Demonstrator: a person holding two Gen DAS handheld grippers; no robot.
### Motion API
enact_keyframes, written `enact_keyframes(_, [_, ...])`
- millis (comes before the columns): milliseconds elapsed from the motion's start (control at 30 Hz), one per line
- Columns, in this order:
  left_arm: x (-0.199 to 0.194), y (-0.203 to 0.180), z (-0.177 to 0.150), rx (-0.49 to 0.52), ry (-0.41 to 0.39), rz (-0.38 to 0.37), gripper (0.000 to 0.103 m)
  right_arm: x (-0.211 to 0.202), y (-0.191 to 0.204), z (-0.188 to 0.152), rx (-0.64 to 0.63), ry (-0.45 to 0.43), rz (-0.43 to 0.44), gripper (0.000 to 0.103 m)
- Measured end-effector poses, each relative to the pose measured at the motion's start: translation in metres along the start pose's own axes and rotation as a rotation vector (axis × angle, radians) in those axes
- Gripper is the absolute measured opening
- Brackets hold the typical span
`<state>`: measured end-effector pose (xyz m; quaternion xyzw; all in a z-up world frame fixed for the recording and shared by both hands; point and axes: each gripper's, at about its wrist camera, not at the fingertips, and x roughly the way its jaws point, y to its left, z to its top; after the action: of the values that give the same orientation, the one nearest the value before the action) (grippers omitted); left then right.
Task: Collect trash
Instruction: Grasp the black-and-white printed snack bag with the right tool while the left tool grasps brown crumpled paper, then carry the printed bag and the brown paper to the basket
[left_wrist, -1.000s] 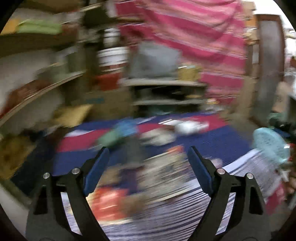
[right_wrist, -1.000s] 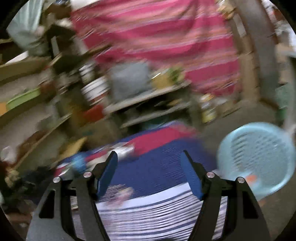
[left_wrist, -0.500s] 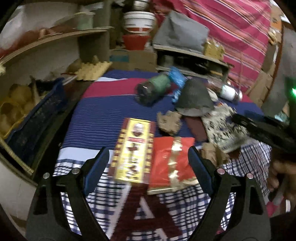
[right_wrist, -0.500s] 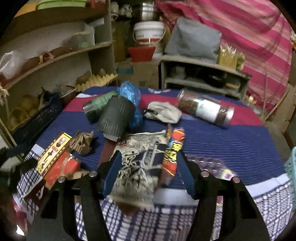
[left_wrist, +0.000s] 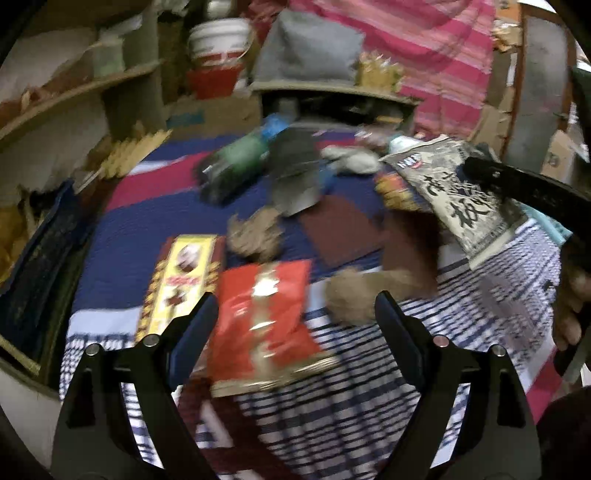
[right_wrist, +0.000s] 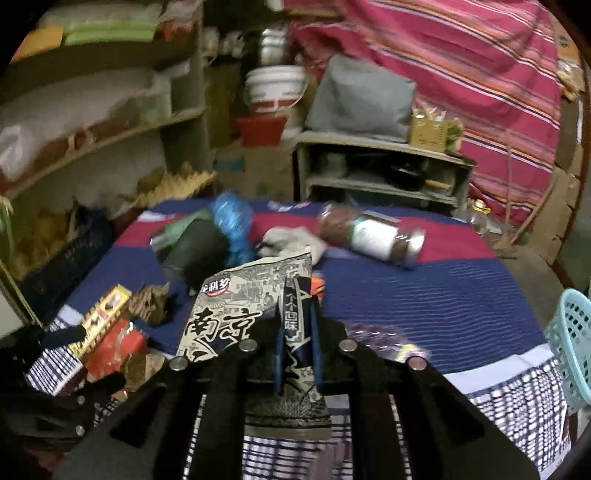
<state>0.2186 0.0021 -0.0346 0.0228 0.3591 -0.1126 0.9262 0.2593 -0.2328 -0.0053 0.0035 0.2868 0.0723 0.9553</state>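
Note:
Trash lies scattered on a table with a blue, red and checked cloth (right_wrist: 424, 295). My right gripper (right_wrist: 295, 314) has its jaws closing, and the pads press on a fold of a black-and-cream snack bag (right_wrist: 236, 295), whose far end sticks up. That bag (left_wrist: 454, 195) shows at the right of the left wrist view too, under the right gripper (left_wrist: 476, 168). My left gripper (left_wrist: 295, 306) hangs open just over a red packet (left_wrist: 266, 321), with nothing between its fingers. A yellow box (left_wrist: 181, 280) lies left of the packet, and crumpled brown paper (left_wrist: 255, 236) lies behind it.
Farther back lie a green bottle (left_wrist: 236, 166), a dark cup (right_wrist: 195, 251), a blue plastic bag (right_wrist: 232, 221), a pale rag (right_wrist: 291, 240) and a jar (right_wrist: 369, 232). A light blue basket (right_wrist: 572, 332) stands off the table's right edge. Shelves (right_wrist: 110, 133) line the left.
My right gripper has shut onto the snack bag that lay between its open fingers. My left gripper has sunk closer to the red packet and stayed open.

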Motion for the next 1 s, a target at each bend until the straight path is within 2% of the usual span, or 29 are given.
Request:
enact_keyframes(100, [0.007,-0.021,0.002,0.016,0.008,-0.039,0.084,-0.012,-0.023,0.001,0.052,-0.016,-0.01,0.012])
enact_keyframes(167, [0.018,-0.033,0.0,0.05,0.04,-0.013,0.084,-0.018,-0.034,0.002,0.066,-0.024,-0.014,0.012])
enact_keyframes(233, [0.032,-0.045,0.002,0.083,0.073,-0.018,0.084,-0.024,-0.044,0.002,0.082,-0.037,-0.025,0.012])
enact_keyframes(333, [0.039,-0.048,0.01,0.068,0.049,-0.019,0.083,-0.029,-0.058,0.004,0.122,-0.048,-0.027,0.012])
enact_keyframes(367, [0.042,-0.046,0.012,0.038,0.05,-0.025,0.078,-0.029,-0.061,0.004,0.131,-0.049,-0.026,0.012])
enact_keyframes(400, [0.047,-0.043,0.013,0.005,0.065,-0.044,0.059,-0.03,-0.062,0.004,0.138,-0.05,-0.028,0.012])
enact_keyframes(433, [0.049,-0.042,0.013,-0.012,0.075,-0.05,0.055,-0.03,-0.065,0.004,0.147,-0.05,-0.029,0.012])
enact_keyframes(500, [0.046,-0.039,0.014,-0.046,0.062,-0.059,0.044,-0.031,-0.068,0.003,0.151,-0.05,-0.028,0.012])
enact_keyframes(600, [0.039,-0.034,0.012,-0.058,0.042,-0.049,0.039,-0.034,-0.074,0.002,0.164,-0.056,-0.031,0.012])
enact_keyframes(900, [-0.001,-0.026,0.029,-0.087,-0.087,-0.039,0.038,-0.052,-0.091,0.005,0.179,-0.102,-0.048,0.012])
enact_keyframes(1000, [-0.021,-0.04,0.046,-0.046,-0.146,-0.007,0.038,-0.058,-0.104,0.007,0.188,-0.119,-0.076,0.012])
